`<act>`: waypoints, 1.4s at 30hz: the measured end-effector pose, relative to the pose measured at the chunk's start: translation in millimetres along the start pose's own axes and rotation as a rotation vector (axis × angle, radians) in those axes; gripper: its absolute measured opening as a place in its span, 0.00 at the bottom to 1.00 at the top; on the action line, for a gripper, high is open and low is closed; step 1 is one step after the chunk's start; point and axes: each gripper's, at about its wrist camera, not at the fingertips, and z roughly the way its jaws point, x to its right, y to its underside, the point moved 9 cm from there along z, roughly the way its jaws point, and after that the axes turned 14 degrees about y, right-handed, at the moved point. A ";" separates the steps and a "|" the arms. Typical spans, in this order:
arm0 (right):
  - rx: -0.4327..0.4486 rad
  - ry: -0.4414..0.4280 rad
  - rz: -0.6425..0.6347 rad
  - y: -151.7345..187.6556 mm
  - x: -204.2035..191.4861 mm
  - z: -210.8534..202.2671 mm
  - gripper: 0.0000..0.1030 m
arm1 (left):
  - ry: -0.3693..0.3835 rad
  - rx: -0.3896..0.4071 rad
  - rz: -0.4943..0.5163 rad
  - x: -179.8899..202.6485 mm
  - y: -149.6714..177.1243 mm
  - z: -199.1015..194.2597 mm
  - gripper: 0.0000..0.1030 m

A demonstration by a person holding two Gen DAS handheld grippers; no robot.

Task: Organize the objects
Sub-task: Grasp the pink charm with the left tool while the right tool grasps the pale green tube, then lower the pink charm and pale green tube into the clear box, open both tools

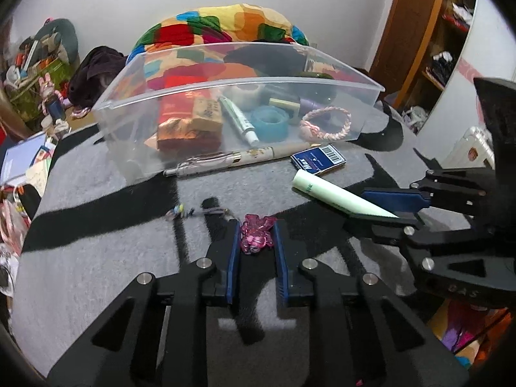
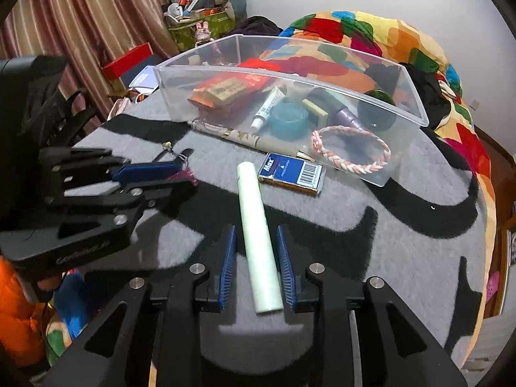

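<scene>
A clear plastic box (image 1: 135, 96) (image 2: 416, 103) stands on the grey and black blanket and holds packets, a tube, tape and a braided bracelet (image 1: 325, 122) (image 2: 351, 151). My left gripper (image 1: 256, 235) (image 2: 180, 174) straddles a pink crystal charm (image 1: 256, 233) (image 2: 185, 174); its pads (image 1: 233, 258) touch the charm's sides. My right gripper (image 2: 256, 242) (image 1: 380, 204) straddles a pale green tube (image 2: 258, 225) (image 1: 335, 198); a small gap shows on each side. A pen (image 1: 225, 161) (image 2: 245, 137) and a blue Max staples box (image 1: 319, 159) (image 2: 292, 172) lie in front of the clear box.
A colourful quilt (image 1: 225, 22) (image 2: 403, 42) is piled behind the box. Clutter, a green bag (image 2: 200, 25) and books (image 1: 22, 158) lie at the left. A wooden wardrobe (image 1: 419, 32) stands at the right. A small beaded cord (image 1: 193, 211) lies beside the charm.
</scene>
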 end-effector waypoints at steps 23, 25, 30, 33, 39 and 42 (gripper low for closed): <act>0.211 -0.017 0.121 -69.6 5.1 -57.0 0.14 | -0.045 0.279 0.004 -3.9 -68.1 -94.0 0.19; 0.226 -0.011 0.140 -77.9 10.6 -59.5 0.14 | -0.055 0.310 0.012 -3.0 -81.0 -101.8 0.19; 0.248 0.004 0.189 -98.8 26.9 -61.6 0.14 | -0.066 0.366 0.023 -4.8 -104.6 -113.3 0.19; 0.250 -0.003 0.221 -110.9 36.6 -58.9 0.14 | -0.060 0.380 0.028 -6.8 -118.0 -114.1 0.19; 0.217 -0.007 0.245 -125.1 47.5 -41.4 0.14 | -0.044 0.376 0.010 -14.9 -138.9 -102.5 0.19; 0.177 0.005 0.245 -127.9 49.0 -24.6 0.14 | -0.050 0.357 0.000 -22.3 -144.4 -90.1 0.19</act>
